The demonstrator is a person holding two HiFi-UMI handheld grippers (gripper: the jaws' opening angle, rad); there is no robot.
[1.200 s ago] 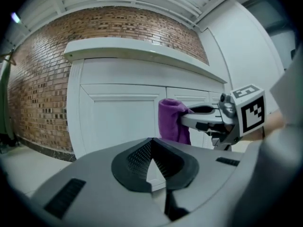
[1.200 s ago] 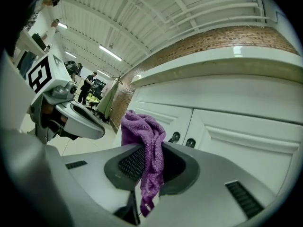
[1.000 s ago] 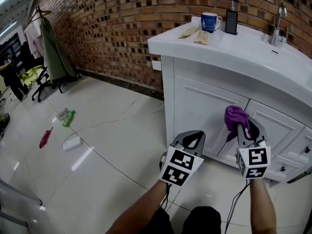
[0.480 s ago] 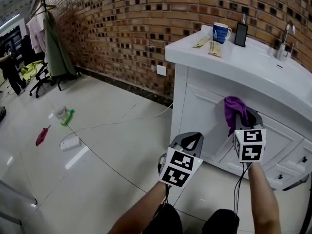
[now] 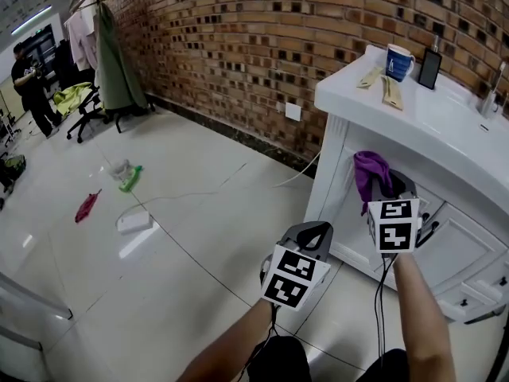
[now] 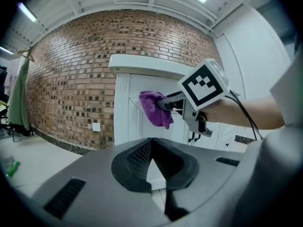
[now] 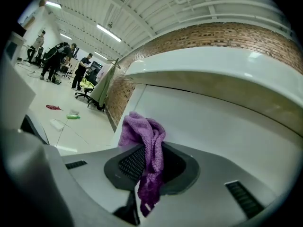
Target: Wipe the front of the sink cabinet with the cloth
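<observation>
My right gripper (image 5: 387,183) is shut on a purple cloth (image 5: 368,171), holding it against the upper left of the white sink cabinet front (image 5: 344,183). Seen from the right gripper view, the cloth (image 7: 145,148) bunches between the jaws and hangs down, close to the white panel (image 7: 199,122). In the left gripper view the cloth (image 6: 154,108) rests against the cabinet door below the counter edge. My left gripper (image 5: 308,233) hovers lower and to the left, over the floor, shut with nothing in it (image 6: 150,167).
On the white counter (image 5: 421,110) stand a blue mug (image 5: 398,60), a dark bottle (image 5: 430,68) and a tap (image 5: 491,86). A brick wall (image 5: 238,46) runs behind. Cable (image 5: 199,197), a red rag (image 5: 86,206) and small items (image 5: 127,176) lie on the tiled floor; people (image 5: 30,82) stand far left.
The view has swung left and the cabinet now sits further right. My right gripper has carried the cloth leftwards and upwards along the cabinet front. The left gripper has stayed roughly where it was.
</observation>
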